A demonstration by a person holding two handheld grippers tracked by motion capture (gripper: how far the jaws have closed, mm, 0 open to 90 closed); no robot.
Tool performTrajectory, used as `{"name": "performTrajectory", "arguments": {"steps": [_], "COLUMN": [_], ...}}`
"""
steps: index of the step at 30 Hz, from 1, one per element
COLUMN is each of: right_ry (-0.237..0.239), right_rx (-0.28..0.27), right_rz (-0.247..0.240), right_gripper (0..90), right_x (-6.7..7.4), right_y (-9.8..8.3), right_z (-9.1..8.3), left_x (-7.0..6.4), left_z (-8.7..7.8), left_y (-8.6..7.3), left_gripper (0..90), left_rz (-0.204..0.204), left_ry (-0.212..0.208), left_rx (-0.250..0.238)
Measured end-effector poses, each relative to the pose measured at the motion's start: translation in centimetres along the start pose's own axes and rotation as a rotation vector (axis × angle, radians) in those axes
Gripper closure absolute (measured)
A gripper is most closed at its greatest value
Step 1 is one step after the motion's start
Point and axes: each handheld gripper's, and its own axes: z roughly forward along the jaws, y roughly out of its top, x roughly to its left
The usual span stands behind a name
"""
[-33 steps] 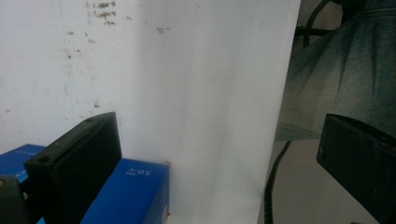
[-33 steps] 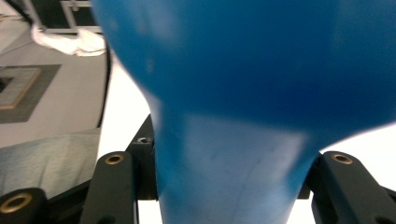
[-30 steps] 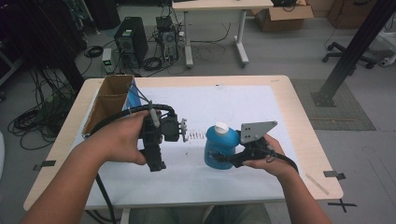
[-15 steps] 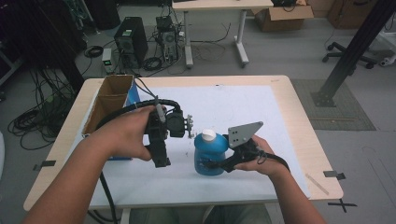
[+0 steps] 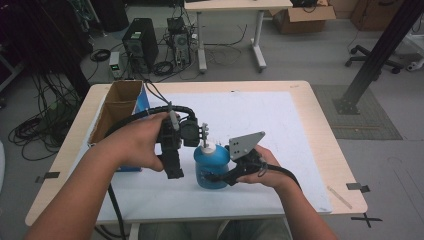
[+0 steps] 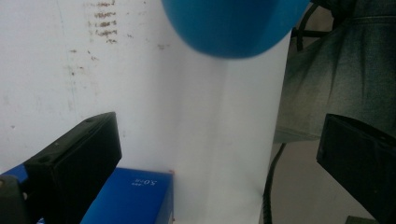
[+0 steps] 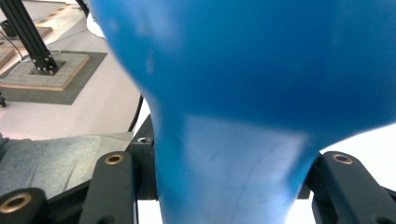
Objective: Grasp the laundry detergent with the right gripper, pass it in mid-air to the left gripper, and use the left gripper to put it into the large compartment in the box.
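A blue plastic bottle [image 5: 212, 167] with a white cap [image 5: 208, 148] stands upright over the white sheet [image 5: 260, 120], near the table's front edge. My right gripper [image 5: 214, 178] is shut on its lower body from the right. In the right gripper view the bottle [image 7: 233, 93] bulges between both black jaws of the gripper [image 7: 233, 186]. My left gripper [image 5: 174, 171] hangs just left of the bottle, pointing down. Its jaws stand wide open in the left gripper view [image 6: 219, 135] with nothing between them, and the bottle [image 6: 233, 28] is blurred at the top.
An open cardboard box [image 5: 117, 107] stands at the table's left edge. A small blue box [image 6: 135, 196] lies on the sheet below the left gripper. Cables trail from both grippers. Beyond the table [image 5: 320, 125] are another table, computers and a black frame post.
The right gripper has carried the bottle leftward and a little toward the front edge, close beside the left gripper. The left hand has hardly moved.
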Motion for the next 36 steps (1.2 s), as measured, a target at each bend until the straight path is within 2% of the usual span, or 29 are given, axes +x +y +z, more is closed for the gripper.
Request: {"name": "performTrajectory", "arguments": {"steps": [17, 30, 36], "right_ry": [0.013, 0.022, 0.013], "right_rx": [-0.004, -0.021, -0.019], "right_rz": [-0.017, -0.005, -0.021], "right_gripper": [45.5, 45.5, 45.5], "right_x": [-0.2, -0.4, -0.3], "right_y": [1.1, 1.9, 2.1], "right_z": [2.6, 3.6, 3.9], "left_x": [0.0, -0.1, -0.2], "left_z": [0.2, 0.3, 0.5], "left_y": [0.9, 1.3, 1.6], "left_gripper": [0.3, 0.4, 0.5], "left_rz": [0.012, 0.023, 0.032], "left_ry": [-0.007, -0.005, -0.005], "left_rx": [0.007, 0.011, 0.009]}}
